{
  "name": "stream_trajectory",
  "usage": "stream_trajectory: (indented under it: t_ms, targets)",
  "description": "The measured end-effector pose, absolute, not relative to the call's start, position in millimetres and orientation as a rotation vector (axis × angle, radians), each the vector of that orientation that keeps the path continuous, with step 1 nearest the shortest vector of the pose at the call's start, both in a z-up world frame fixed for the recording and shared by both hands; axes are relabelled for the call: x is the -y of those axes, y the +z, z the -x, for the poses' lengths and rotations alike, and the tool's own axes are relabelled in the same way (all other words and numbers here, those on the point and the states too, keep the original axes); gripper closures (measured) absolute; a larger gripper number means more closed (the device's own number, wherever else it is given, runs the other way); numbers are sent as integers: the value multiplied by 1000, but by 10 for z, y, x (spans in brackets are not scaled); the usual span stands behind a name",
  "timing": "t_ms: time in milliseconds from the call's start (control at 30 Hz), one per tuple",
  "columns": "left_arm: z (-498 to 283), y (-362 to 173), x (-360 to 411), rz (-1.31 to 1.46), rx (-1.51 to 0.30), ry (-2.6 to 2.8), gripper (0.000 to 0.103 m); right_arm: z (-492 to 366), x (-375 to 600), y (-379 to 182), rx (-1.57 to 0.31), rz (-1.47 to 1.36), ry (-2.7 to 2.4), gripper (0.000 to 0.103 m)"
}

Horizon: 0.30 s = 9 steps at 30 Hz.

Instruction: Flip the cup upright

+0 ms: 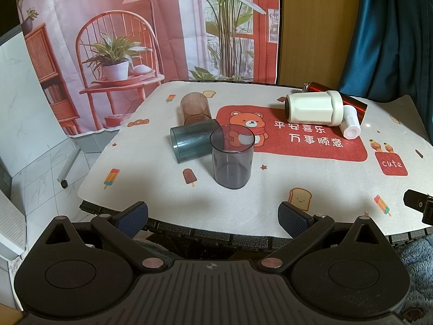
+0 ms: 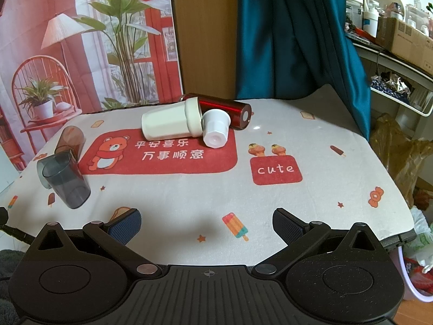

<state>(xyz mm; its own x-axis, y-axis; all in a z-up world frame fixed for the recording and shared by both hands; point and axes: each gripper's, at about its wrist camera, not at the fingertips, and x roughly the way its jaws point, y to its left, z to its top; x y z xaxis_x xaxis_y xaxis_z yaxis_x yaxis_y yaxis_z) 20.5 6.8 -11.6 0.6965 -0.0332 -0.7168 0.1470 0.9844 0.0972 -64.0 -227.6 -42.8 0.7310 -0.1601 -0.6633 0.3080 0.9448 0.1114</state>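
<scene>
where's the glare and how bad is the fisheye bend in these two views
Left wrist view: the table edge bows strongly; the upright grey cup is sharp, with soft shadows only. Right wrist view: a small bright glint sits on the cloth beside the red metallic bottle, and the curtain edges curve outward.

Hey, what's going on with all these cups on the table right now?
Nobody is holding anything. The left gripper and right gripper are both open at the table's near edge. One grey cup stands upright; the teal cup, brown cup, large white cup, small white cup and red cylinder lie on their sides, waiting to be flipped.
</scene>
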Motion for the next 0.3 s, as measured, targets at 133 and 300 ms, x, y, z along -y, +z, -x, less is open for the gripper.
stream_trajectory:
  t_ms: [133,300]
  targets:
    - [-205,-116,-68,-151,-794,-101,0,632,2280,-421,-707,-221,-260,0]
    - [-205,-117,-68,-152,-795,-101,0,623,2284,-414,-707,-221,-260,0]
